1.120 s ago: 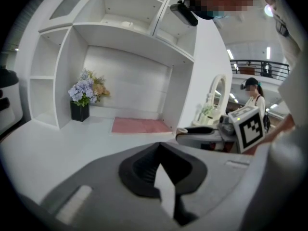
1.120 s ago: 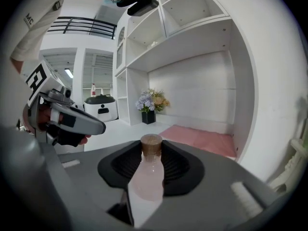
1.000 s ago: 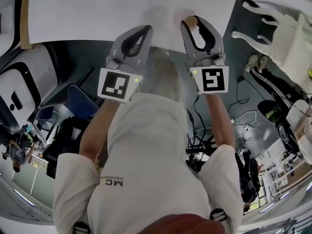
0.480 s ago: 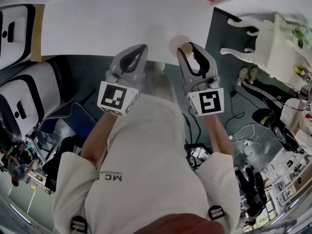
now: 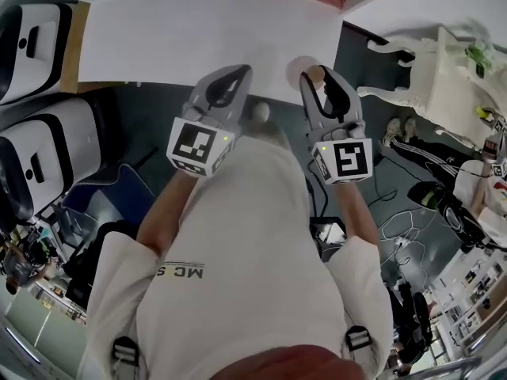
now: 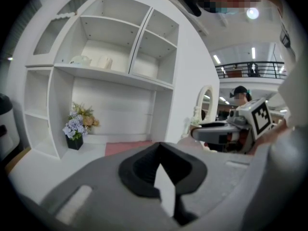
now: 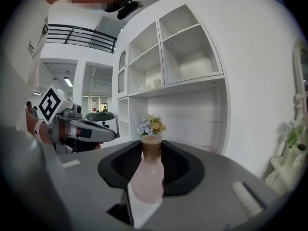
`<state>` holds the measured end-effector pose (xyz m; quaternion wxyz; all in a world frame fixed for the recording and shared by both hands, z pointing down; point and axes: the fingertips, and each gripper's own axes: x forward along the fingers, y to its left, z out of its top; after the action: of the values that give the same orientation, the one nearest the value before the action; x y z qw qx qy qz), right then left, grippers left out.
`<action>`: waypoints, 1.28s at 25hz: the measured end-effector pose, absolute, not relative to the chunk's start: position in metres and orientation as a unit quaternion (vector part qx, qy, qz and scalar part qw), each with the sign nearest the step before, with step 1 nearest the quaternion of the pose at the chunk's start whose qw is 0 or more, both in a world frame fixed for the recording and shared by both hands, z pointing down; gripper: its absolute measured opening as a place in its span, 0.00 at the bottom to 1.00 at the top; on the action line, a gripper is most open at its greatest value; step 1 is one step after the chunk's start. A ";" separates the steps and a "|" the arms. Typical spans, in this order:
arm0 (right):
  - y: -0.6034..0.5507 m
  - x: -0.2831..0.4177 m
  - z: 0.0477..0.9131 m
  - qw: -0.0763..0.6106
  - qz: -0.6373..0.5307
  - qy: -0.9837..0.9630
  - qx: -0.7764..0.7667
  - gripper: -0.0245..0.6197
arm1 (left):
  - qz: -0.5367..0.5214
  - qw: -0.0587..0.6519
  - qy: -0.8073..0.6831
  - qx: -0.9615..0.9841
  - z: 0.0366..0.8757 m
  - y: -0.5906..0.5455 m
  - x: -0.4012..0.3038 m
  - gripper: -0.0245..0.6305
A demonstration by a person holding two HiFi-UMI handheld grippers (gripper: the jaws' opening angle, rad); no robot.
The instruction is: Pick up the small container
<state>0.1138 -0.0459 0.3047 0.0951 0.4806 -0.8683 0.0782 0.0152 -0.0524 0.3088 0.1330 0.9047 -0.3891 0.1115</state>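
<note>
Your right gripper (image 7: pixel 150 170) is clamped on the small bottle (image 7: pixel 146 184); its own view shows the pads pressing the pale pink body, upright, with the brown cork standing above them; the head view gives you only that cork, between the jaw tips over the near edge of the white table (image 5: pixel 198 38); your left gripper (image 6: pixel 160 148) has its jaws together with nothing between them, which its own view shows best; that view also takes in the white shelves (image 6: pixel 115 57) and the potted flowers (image 6: pixel 77 125), neither seen from the head.
</note>
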 end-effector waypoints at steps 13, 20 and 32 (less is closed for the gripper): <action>-0.028 0.127 0.295 0.092 0.068 -0.868 0.484 0.24 | 0.109 0.126 -0.391 0.905 0.304 -0.036 0.020 0.04; -0.019 0.121 0.288 0.089 0.071 -0.869 0.482 0.24 | 0.109 0.126 -0.394 0.904 0.294 -0.025 0.016 0.04; -0.016 0.121 0.315 0.095 0.066 -0.869 0.480 0.24 | 0.103 0.125 -0.393 0.905 0.321 -0.023 0.020 0.04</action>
<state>0.1213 -0.0162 0.3147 0.0949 0.4802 -0.8695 0.0661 0.0200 -0.0235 0.3208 0.1246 0.9054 -0.3925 0.1029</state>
